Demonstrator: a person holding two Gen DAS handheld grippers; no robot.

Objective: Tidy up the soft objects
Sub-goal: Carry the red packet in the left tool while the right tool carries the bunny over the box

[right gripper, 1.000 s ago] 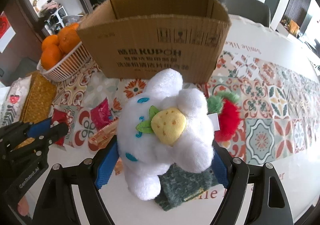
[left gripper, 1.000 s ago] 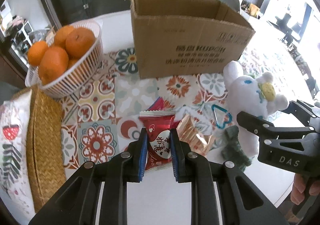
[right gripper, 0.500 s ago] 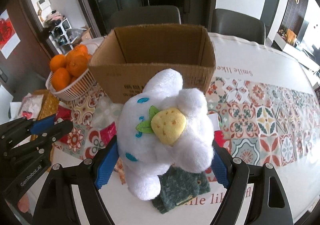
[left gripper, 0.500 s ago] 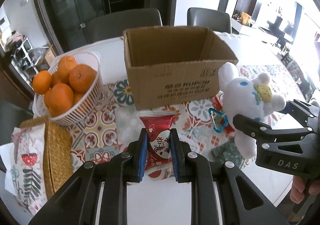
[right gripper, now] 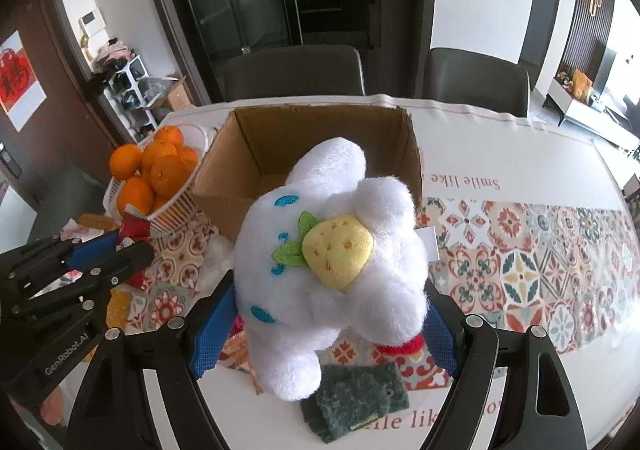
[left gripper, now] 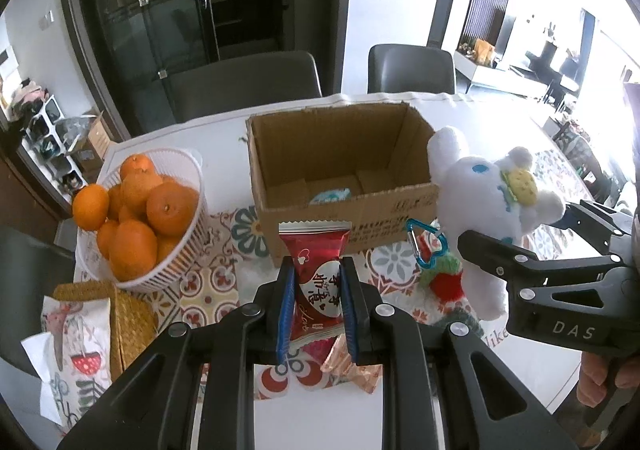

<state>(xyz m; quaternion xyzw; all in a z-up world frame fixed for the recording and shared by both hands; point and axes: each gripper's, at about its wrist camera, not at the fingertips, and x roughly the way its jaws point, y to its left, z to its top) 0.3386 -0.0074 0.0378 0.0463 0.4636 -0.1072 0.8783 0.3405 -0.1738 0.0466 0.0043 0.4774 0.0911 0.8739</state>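
My left gripper (left gripper: 316,306) is shut on a red snack packet (left gripper: 318,282) and holds it above the table, in front of the open cardboard box (left gripper: 344,174). My right gripper (right gripper: 324,326) is shut on a white plush toy (right gripper: 332,262) with a yellow strawberry on its head, raised near the box's front right corner; the plush also shows in the left wrist view (left gripper: 488,210). A pale blue item (left gripper: 330,195) lies inside the box. A green knitted piece (right gripper: 356,398) and a red-and-green soft toy with a blue carabiner (left gripper: 440,274) lie on the table.
A white basket of oranges (left gripper: 140,218) stands left of the box. A woven mat (left gripper: 128,322) and a printed pouch (left gripper: 76,346) lie at the left edge. More snack packets (left gripper: 352,366) lie under the left gripper. Chairs (right gripper: 296,70) stand behind the table.
Both grippers have risen with their loads, the packet and the plush, so the box's inside now shows.
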